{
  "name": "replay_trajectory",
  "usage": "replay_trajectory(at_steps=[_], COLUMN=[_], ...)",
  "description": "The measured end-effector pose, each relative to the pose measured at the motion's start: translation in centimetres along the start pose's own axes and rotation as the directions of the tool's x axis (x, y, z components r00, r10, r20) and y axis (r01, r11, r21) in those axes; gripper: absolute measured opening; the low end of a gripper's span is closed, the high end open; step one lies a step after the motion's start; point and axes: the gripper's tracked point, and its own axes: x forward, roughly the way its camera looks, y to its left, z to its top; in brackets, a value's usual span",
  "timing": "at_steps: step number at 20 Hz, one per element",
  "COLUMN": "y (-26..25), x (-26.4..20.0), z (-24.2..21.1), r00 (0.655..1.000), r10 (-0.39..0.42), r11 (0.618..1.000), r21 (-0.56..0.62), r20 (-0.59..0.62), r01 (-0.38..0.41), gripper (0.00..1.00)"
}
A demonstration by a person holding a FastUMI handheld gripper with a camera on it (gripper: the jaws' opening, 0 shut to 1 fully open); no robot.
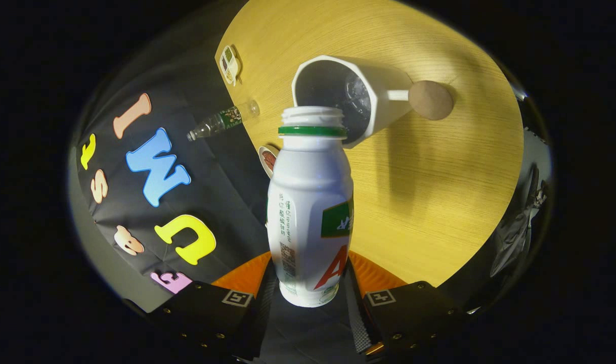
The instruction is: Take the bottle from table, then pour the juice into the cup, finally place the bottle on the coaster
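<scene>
So the white bottle is pinched between the two fingers of the gripper, one finger pressed on each side of its lower body. No cap is seen on it: the open threaded neck and the green ring below it are pointed at roughly 12 o'clock from the fingers, right at the cup.

The white cup is found just beyond the bottle's mouth, at about 1 o'clock from it, with its dark inside turned toward the camera. The bottle's rim looks like it overlaps the cup's lip, but whether they are actually touching can't be told. A round brown knob-like handle end is seen sticking out of the cup at 3 o'clock.

Everything is set on a wooden table.

Other stuff around, counted:
- one small clear bottle lying on its side, at 10 o'clock from the white bottle's mouth, by the table's edge
- one little card or sachet further off at 11 o'clock
- one small round thing, half hidden behind the bottle's shoulder at 9 o'clock; what it is can't be made out

Nothing is seen between the bottle's mouth and the cup.
</scene>
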Motion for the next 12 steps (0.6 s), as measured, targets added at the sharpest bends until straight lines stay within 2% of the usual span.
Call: replay_trajectory(at_steps=[12], y=[-0.13], x=[-0.09], z=[-1.05], r00=[0.998], r10=[-0.034], r11=[0.999], r21=[0.018], r20=[-0.047], r01=[0.035], gripper=[0.67])
